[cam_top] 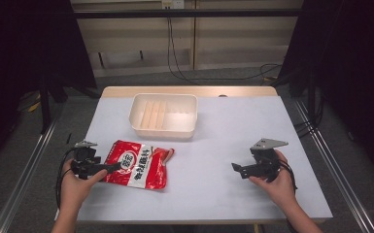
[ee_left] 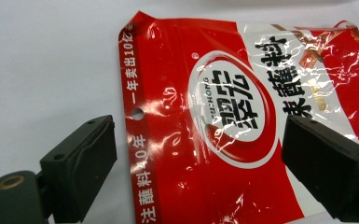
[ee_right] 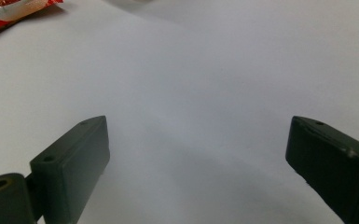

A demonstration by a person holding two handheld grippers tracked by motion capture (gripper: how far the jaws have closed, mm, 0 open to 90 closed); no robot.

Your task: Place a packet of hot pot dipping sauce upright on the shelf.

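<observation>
Your left gripper (cam_top: pixel 108 167) sits at the lower left of the high view, jaws spread wide over the edge of the red seasoning packet (cam_top: pixel 138 164), which lies flat on the white table (cam_top: pixel 233 121) below the cream tray (cam_top: pixel 164 115). Your right gripper (cam_top: pixel 238 168), lower right, is spread over bare table.
</observation>
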